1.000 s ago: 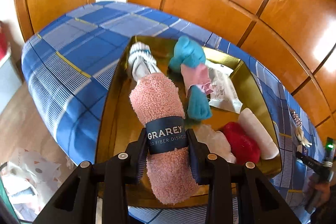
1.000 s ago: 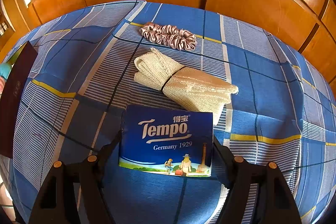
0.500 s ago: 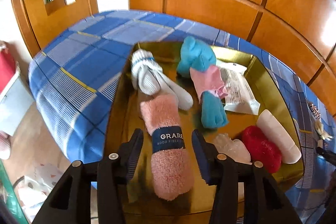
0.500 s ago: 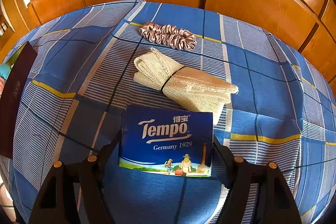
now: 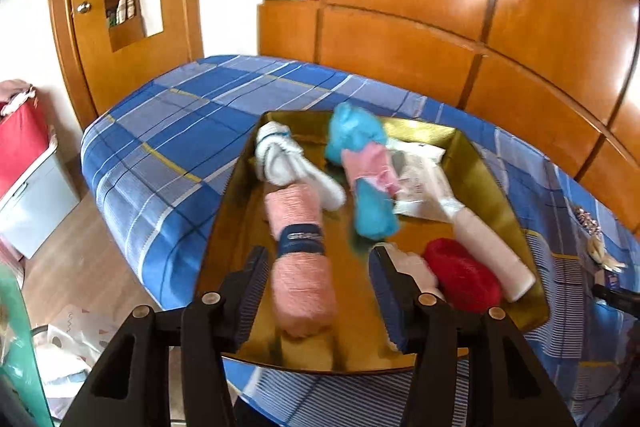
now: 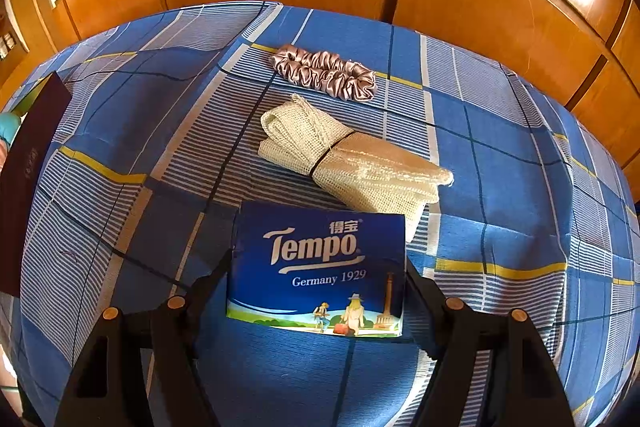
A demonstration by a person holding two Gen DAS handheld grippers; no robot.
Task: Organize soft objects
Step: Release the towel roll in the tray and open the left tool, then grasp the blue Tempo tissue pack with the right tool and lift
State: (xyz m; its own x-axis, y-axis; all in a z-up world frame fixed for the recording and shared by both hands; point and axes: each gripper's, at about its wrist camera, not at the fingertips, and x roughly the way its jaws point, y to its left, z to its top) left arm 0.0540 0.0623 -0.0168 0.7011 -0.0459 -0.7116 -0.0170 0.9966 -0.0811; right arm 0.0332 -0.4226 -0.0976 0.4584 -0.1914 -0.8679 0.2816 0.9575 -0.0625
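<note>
Two grippers – one freed, one loaded.
Left gripper (image 5: 316,291) jaws just parted, clear of pink dishcloth roll (image 5: 300,259) lying in gold tray (image 5: 484,171); right gripper (image 6: 318,275) clamps tissue pack (image 6: 320,267).

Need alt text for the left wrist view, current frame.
The left gripper, jaws just opened, stands clear of a pink rolled dishcloth lying in a gold tray on a blue plaid bed. White socks, a teal-and-pink bundle and a red item share the tray.
</note>
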